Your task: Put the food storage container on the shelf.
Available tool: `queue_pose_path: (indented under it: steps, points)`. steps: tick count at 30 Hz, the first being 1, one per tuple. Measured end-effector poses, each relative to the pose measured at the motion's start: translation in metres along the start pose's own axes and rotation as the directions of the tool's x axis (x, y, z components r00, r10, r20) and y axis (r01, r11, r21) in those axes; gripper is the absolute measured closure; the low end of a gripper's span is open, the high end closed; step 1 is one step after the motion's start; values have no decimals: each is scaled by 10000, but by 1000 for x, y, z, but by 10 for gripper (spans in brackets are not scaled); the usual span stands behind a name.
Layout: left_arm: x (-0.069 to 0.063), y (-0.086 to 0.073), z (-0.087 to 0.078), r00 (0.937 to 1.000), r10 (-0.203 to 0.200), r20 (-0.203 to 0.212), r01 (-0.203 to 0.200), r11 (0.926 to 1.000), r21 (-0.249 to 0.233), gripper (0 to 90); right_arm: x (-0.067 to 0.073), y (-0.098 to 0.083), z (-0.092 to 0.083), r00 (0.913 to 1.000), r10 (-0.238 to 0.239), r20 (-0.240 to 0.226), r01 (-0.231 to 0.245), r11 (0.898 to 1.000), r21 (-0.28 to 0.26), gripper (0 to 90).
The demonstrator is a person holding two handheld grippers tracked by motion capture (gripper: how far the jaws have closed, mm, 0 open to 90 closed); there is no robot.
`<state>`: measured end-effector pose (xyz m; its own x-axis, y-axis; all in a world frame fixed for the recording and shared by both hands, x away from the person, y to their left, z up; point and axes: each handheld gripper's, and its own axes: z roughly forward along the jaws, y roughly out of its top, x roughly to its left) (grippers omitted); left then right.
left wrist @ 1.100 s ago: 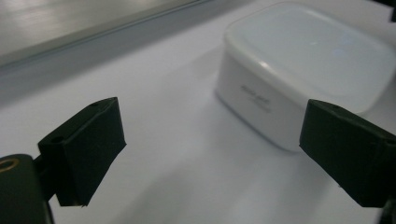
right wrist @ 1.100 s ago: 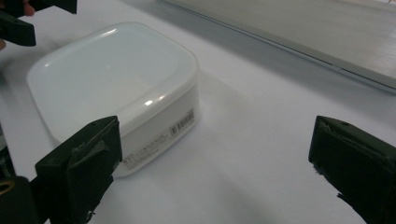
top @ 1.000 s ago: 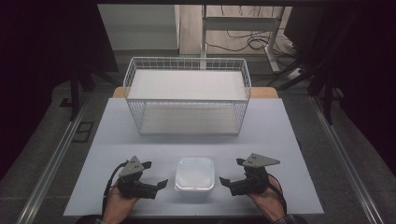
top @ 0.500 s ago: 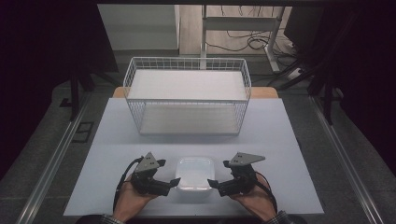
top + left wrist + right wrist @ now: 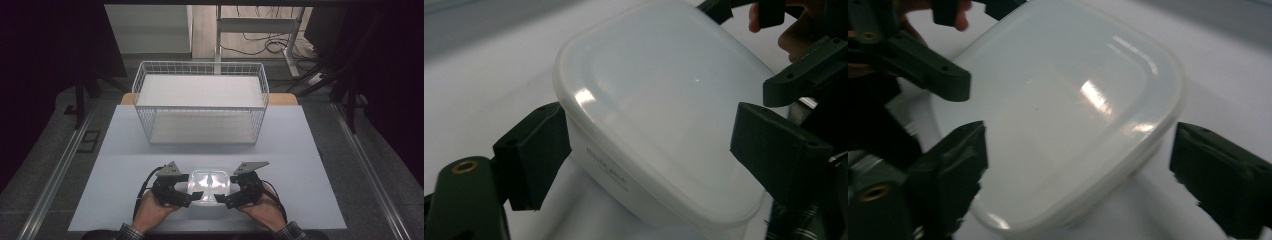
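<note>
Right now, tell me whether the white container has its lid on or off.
On. The white container wears a smooth translucent lid whose rim sits flush around its top in both gripper views. Its contents cannot be told.

White lidded container [image 5: 659, 115] between left gripper's [image 5: 649, 145] spread black jaws

Wire basket [image 5: 200, 100] blocks the far table [image 5: 310, 150]; bare surface between

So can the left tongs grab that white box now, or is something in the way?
Probably yes. The left tongs are open, with one jaw on each side of the box's near-left corner and nothing between. The right tongs sit at the other near corner, clear of them.
</note>
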<state>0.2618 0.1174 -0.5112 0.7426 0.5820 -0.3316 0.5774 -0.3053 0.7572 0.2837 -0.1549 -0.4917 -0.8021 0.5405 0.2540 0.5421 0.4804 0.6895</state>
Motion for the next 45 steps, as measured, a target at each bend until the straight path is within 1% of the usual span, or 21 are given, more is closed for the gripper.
queue_pose_path:
  steps: [1, 2, 3, 4, 5, 6, 7, 8, 9, 11, 14, 18, 20, 23, 27, 30, 32, 34, 36, 41, 45]
  points:
    - [0, 0, 0, 10000, 0, 0, 0, 10000, 0, 165, 0, 0, 0, 10000, 0, 0, 0, 10000, 0, 111]
    - [-2, -2, -3, 9998, -198, 50, 197, 9997, 152, 179, 2, -3, -1, 9997, 208, -152, -206, 9997, 141, 123]
    - [-3, -3, -5, 9995, -324, 48, 323, 9993, 191, 199, 2, -4, -2, 9995, 254, -162, -252, 9996, 137, 144]
    - [-4, -4, -7, 9992, -400, 46, 399, 9990, 182, 238, 2, -5, -4, 9991, 376, -172, -374, 9992, 116, 185]
    - [-4, -4, -7, 9992, -400, 46, 399, 9990, 182, 274, 2, -5, -4, 9991, 376, -172, -374, 9992, 116, 185]
    - [-5, -7, -12, 9984, -566, 53, 566, 9984, 87, 274, 2, -6, -6, 9986, 496, -204, -494, 9987, 87, 230]
    - [-6, -8, -14, 9981, -610, 20, 610, 9981, 40, 338, 1, -9, -12, 9980, 596, -212, -599, 9981, -117, 319]
    - [-8, -9, -19, 9984, -549, -162, 548, 9985, -51, 421, 1, -11, -18, 9974, 708, -111, -711, 9970, -301, 419]
    - [-9, -9, -21, 9985, -527, -137, 528, 9986, 9, 443, 2, -11, -20, 9972, 747, -45, -748, 9967, -327, 456]
    - [-9, -10, -25, 9987, -498, -44, 498, 9987, -42, 504, 3, -11, -25, 9975, 702, -38, -703, 9972, -238, 521]
    - [-9, -12, -29, 9982, -604, 23, 604, 9981, -142, 594, 3, -12, -31, 9947, 1004, -240, -1011, 9943, -325, 601]
    - [-9, -11, -33, 9963, -841, -192, 832, 9954, -475, 663, 3, -13, -35, 9891, 1441, -300, -1457, 9874, -611, 686]
    - [-6, -11, -35, 9938, -1081, -242, 1062, 9920, -689, 715, 4, -12, -36, 9899, 1395, -240, -1410, 9871, -753, 732]
    - [-4, -12, -36, 9923, -1212, -251, 1190, 9901, -750, 745, 6, -12, -36, 9903, 1380, -147, -1388, 9860, -921, 756]
    - [-4, -13, -37, 9912, -1315, -148, 1301, 9886, -753, 786, 1, -16, -34, 9823, 1845, -330, -1872, 9737, -1295, 792]
    - [-3, -12, -37, 9906, -1341, -281, 1315, 9882, -787, 793, 1, -16, -33, 9825, 1842, -293, -1865, 9731, -1352, 792]
    - [-2, -11, -35, 9902, -1301, -511, 1255, 9885, -839, 794, 4, -13, -32, 9876, 1570, 92, -1540, 9773, -1458, 792]
    - [-2, -10, -35, 9897, -1314, -560, 1261, 9879, -905, 795, 4, -12, -32, 9880, 1539, 142, -1501, 9775, -1482, 792]
    - [-1, -7, -36, 9894, -1295, -652, 1221, 9866, -1079, 795, 3, -7, -32, 9892, 1448, 245, -1386, 9756, -1706, 791]
    - [3, 3, -37, 9906, -1061, -868, 947, 9874, -1267, 795, 0, 1, -33, 9907, 1288, 443, -1177, 9733, -1970, 791]
    - [7, 13, -38, 9903, -980, -981, 828, 9854, -1485, 796, -6, 10, -33, 9912, 1224, 505, -1091, 9712, -2119, 790]
